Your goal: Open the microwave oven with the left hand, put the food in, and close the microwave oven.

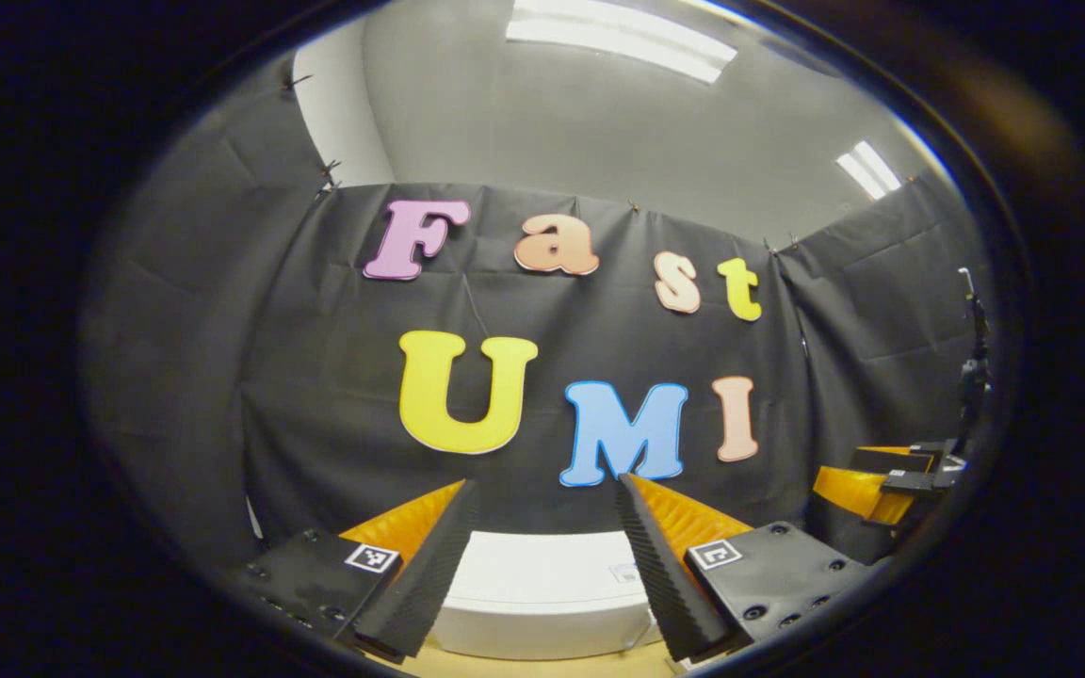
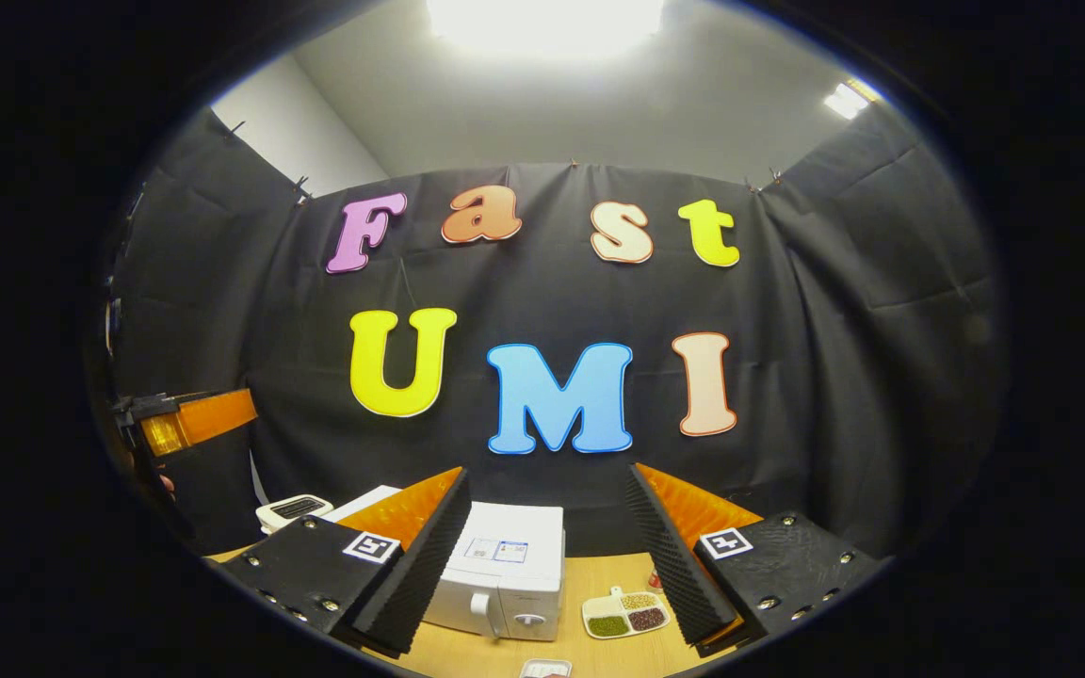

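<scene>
A white microwave (image 2: 505,574) stands on the wooden table (image 2: 604,576) with its door closed, handle and knob facing me. To its right lies a white divided plate of food (image 2: 625,612) holding green, yellow and dark grains. My right gripper (image 2: 549,469) hovers high above both, open and empty. In the left gripper view the microwave's top (image 1: 542,584) lies just below and between the fingers of my left gripper (image 1: 544,482), which is open and empty. The right gripper (image 1: 872,480) shows at the far right, and the left gripper (image 2: 194,422) at the far left.
A white toaster (image 2: 293,510) sits to the left of the microwave near the back of the table. A small white object (image 2: 547,669) peeks in at the table's front edge. Black cloth walls close the booth on three sides.
</scene>
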A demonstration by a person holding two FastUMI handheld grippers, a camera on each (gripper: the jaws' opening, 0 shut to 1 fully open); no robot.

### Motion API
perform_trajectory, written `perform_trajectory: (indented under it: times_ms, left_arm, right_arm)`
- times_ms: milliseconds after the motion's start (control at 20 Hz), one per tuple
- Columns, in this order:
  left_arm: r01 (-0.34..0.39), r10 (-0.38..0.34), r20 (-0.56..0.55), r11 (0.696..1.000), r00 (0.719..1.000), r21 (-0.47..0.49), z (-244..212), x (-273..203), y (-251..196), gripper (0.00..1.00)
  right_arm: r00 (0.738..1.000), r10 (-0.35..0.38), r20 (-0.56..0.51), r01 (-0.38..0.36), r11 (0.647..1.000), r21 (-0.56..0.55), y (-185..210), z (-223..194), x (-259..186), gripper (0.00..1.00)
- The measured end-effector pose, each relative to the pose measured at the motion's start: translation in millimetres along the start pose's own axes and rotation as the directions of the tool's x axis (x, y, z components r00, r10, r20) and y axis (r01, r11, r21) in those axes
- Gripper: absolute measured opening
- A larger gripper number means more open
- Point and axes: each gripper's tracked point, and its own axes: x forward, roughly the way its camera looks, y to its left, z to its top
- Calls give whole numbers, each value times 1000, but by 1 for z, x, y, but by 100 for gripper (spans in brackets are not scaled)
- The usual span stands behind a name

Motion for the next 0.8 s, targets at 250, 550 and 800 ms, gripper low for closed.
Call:
perform_trajectory:
  times_ms: [250,550,800]
  left_arm:
    - [41,-41,4,999,999,-15,4,-10,16,95]
    - [87,-87,-5,995,996,-41,0,-15,32,95]
    - [95,-94,7,993,996,-63,1,-14,32,96]
  right_arm:
    - [1000,-23,7,23,1000,-3,22,7,-3,100]
    - [999,-36,-13,37,999,11,47,9,-11,100]
    - [1000,-12,-12,12,1000,7,60,18,-17,100]
